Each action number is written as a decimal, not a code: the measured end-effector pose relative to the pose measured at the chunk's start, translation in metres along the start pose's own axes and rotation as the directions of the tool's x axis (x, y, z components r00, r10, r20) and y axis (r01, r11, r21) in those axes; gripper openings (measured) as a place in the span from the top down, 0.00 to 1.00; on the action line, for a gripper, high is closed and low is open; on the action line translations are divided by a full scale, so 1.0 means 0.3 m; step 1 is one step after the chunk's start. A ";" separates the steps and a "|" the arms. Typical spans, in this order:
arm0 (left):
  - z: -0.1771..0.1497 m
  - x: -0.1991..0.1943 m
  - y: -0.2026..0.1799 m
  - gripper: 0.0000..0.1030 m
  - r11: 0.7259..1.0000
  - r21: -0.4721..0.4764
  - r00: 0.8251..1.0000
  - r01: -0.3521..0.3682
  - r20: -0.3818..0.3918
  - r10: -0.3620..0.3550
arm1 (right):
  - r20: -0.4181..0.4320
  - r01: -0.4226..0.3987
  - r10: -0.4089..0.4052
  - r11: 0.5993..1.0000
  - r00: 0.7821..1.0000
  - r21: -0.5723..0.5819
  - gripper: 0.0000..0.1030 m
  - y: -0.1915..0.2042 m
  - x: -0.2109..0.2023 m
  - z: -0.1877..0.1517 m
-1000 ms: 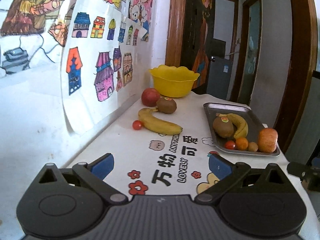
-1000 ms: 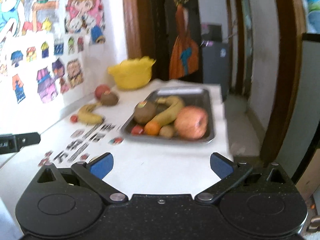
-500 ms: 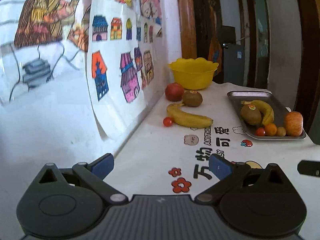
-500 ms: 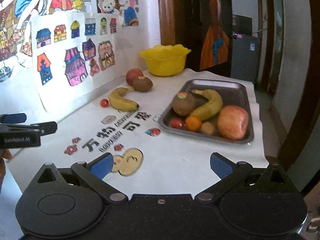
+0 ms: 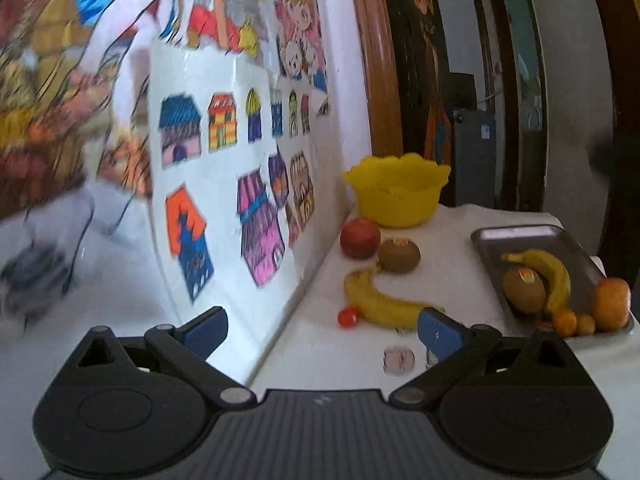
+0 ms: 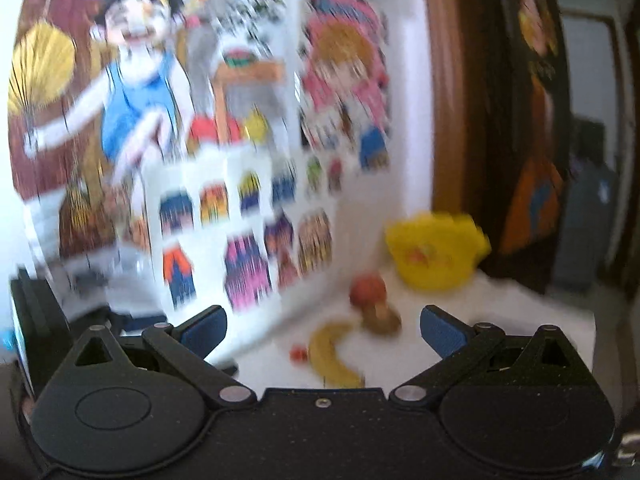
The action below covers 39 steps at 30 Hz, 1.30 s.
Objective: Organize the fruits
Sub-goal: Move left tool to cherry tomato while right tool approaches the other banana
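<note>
On the white table a banana (image 5: 384,306), a cherry tomato (image 5: 348,317), a kiwi (image 5: 399,255) and a red apple (image 5: 360,237) lie loose near the wall. A metal tray (image 5: 516,236) at the right holds a banana, a kiwi, an apple and small fruits. My left gripper (image 5: 322,330) is open and empty, short of the loose banana. My right gripper (image 6: 323,330) is open and empty; its blurred view shows the banana (image 6: 330,356), tomato (image 6: 297,353), kiwi (image 6: 382,316) and apple (image 6: 368,288).
A yellow bowl (image 5: 396,190) stands at the back by the wall and shows in the right wrist view (image 6: 436,258) too. Cartoon posters (image 5: 224,152) cover the wall at the left. A dark doorway (image 5: 472,92) lies behind the table.
Both grippers have swung left toward the wall and moved closer to the loose fruit. The right wrist view has lost the tray and is now blurred. Both stay open.
</note>
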<state>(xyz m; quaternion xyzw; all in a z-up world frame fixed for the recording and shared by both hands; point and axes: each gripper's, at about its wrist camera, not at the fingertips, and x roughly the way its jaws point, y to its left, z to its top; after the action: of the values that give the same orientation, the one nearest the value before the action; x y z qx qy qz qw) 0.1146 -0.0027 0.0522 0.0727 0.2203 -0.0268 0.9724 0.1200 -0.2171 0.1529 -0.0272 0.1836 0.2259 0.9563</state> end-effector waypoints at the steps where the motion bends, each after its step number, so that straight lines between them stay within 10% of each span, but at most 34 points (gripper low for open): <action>1: 0.011 0.011 0.001 0.01 1.000 0.006 1.000 0.001 0.002 -0.001 | 0.003 -0.007 0.007 1.000 1.000 -0.018 0.01 -0.011 0.021 0.021; 16: -0.081 0.305 0.011 0.01 1.000 -0.008 0.990 0.010 -0.139 -0.011 | -0.267 -0.046 0.041 0.999 0.963 -0.011 0.01 -0.194 0.555 -0.186; 29: -0.109 0.485 -0.017 0.01 0.999 0.002 0.981 -0.046 -0.188 0.045 | -0.347 -0.209 0.090 0.924 0.934 -0.321 0.02 -0.109 0.702 -0.327; 39: -0.090 0.546 -0.034 0.10 0.998 0.055 0.986 -0.013 -0.164 0.022 | -0.392 -0.273 0.133 0.905 0.910 -0.327 0.28 -0.108 0.760 -0.341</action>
<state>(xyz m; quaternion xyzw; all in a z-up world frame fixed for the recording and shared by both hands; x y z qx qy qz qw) 0.2500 -0.0120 -0.0442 0.1029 0.2984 -0.0182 0.9487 0.2890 -0.1637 -0.0263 -0.2306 0.3110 0.3479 0.8539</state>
